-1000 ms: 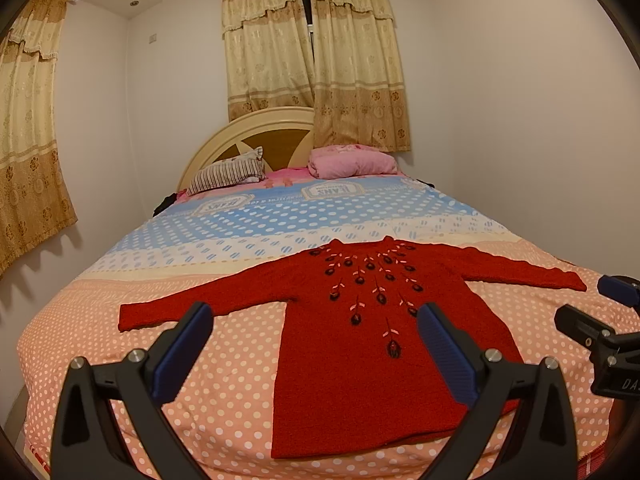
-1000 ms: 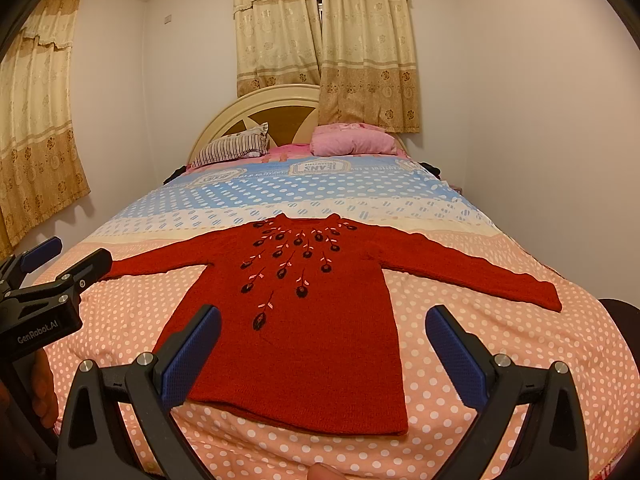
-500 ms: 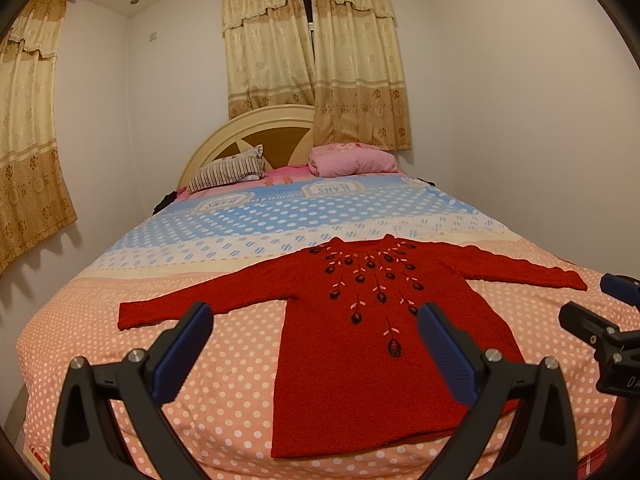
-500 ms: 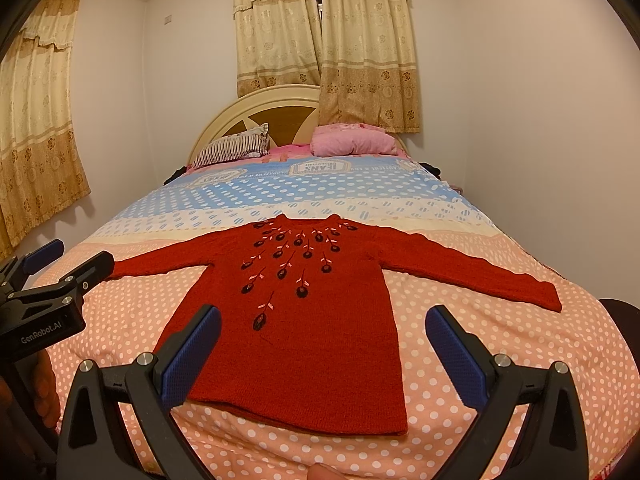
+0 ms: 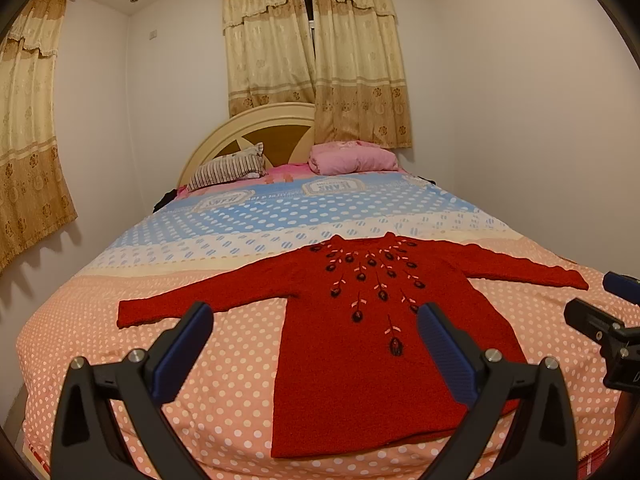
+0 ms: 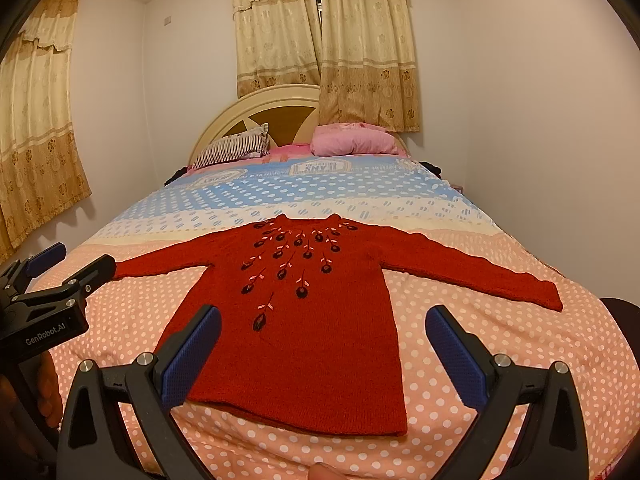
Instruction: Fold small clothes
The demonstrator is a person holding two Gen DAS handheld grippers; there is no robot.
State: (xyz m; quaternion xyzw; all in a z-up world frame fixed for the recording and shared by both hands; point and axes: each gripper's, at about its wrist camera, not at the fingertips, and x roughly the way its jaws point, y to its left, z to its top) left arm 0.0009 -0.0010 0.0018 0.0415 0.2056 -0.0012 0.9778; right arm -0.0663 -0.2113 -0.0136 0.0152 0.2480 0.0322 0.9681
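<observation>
The left tool (image 6: 44,280), seen at the edge of the right wrist view, carried the white lettering "GenRobot.AI" on its black body. The bedspread (image 5: 280,216) bore badge-shaped prints near the pillows whose large word read "JEANS", seen upside down from the foot of the bed; their smaller lettering was too fine to read.

We are looking from the foot of the bed (image 5: 120,344) toward the far headboard (image 6: 256,112) in both views, low and close over the near bedspread. Our left wrist camera is sitting left of the red sweater (image 5: 360,344), our right one right of it. Both are sharing the sweater, pillows and curtains (image 5: 316,40), and each is catching the other gripper at its edge.
</observation>
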